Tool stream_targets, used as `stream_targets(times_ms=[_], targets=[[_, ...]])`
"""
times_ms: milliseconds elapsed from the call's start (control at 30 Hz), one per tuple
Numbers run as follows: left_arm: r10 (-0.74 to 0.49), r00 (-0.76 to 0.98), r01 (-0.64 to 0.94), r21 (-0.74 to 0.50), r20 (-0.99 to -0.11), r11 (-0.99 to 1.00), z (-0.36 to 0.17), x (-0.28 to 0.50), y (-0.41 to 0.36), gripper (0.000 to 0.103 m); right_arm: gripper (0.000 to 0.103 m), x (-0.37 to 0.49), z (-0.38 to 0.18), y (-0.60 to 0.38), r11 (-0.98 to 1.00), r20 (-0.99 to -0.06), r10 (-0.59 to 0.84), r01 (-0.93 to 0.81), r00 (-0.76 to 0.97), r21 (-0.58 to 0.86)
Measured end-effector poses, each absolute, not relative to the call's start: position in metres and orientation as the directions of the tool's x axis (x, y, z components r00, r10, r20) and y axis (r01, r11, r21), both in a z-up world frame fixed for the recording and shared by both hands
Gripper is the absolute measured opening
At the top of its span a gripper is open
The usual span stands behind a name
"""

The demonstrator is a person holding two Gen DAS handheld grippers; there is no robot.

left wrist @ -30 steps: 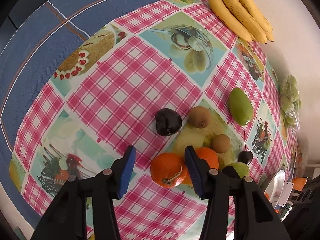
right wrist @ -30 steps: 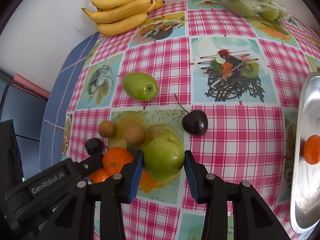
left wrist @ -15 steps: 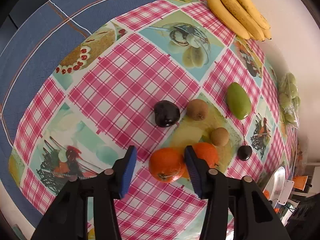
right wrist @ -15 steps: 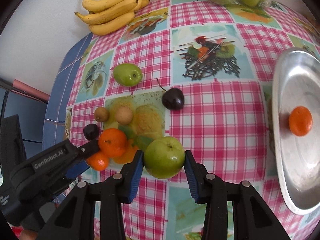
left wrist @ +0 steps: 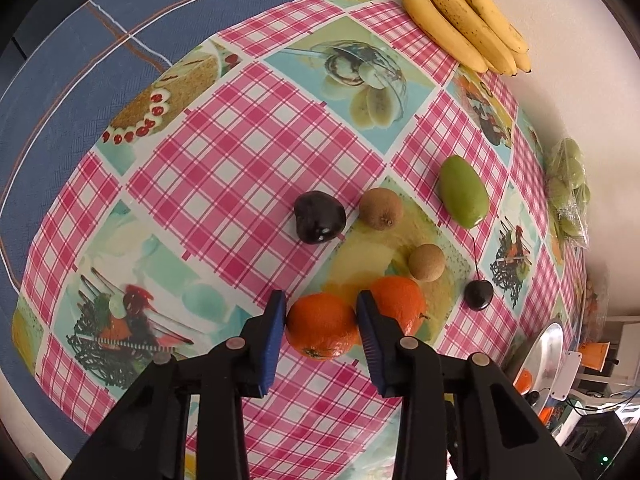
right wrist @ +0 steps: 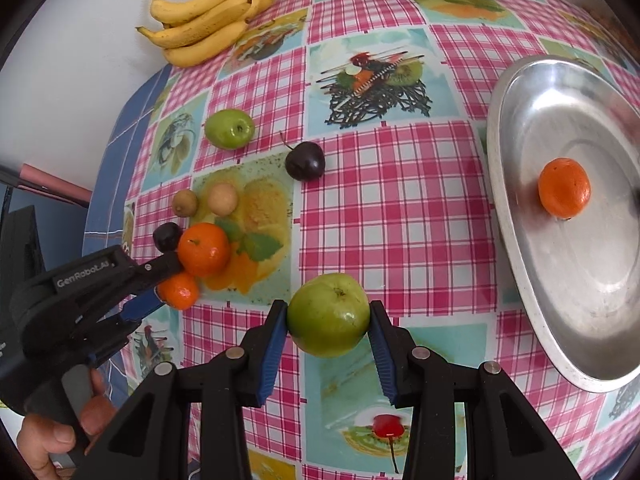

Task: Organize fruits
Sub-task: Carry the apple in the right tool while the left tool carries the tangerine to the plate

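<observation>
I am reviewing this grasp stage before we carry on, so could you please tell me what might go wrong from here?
1. The left gripper closes around one orange while a second orange touches its right finger; lifting may nudge that one into the kiwis or cherry.
2. The right gripper pinches the round green apple only at its sides; it could slip out.
3. The metal tray looks smooth; an orange inside could roll when the apple lands.

"genrobot.ai" is seen printed in white on the black body of the left tool [right wrist: 162,282].
</observation>
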State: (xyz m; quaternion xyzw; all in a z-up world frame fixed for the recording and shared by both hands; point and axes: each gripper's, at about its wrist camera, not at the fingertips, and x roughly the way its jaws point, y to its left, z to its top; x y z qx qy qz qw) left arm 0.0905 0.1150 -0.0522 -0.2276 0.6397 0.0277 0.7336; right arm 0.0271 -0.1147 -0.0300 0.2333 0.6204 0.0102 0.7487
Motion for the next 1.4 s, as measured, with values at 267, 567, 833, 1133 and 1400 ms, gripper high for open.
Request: stream_targets(times_ms=[267,567,833,1133,1400], targets=[[-0.263,0.171,-0.323,-0.307,-0.949,0.895,-0.046,0.075,0.120,0.038,0.043,0.030,-0.033,-0.111,0.884,-0.920,0.325,0.276,0.219,0.378],[-0.279,0.150,-0.313,-0.313,-0.948,0.896,-0.042,0.065,0.116,0.037,0.043,0.030,-0.032,-0.116,0.871,-0.915,0.339,0.293,0.218,0.393],[-0.309,0.104,-0.295,-0.326,-0.945,0.898,-0.052,0.060,0.106,0.039,0.043,0.029,-0.034,-0.117,0.868,-0.915,0.343,0.300,0.211,0.395],[-0.222,0.108,-0.240,-0.242,-0.969,0.940,-0.053,0.072,0.073,0.039,0.043,0.030,-0.035,-0.113,0.878,-0.920,0.330,0.290,0.212,0.382],[-0.227,0.111,-0.234,-0.248,-0.967,0.940,-0.052,0.076,0.066,0.039,0.043,0.033,-0.032,-0.106,0.894,-0.925,0.314,0.261,0.213,0.363]])
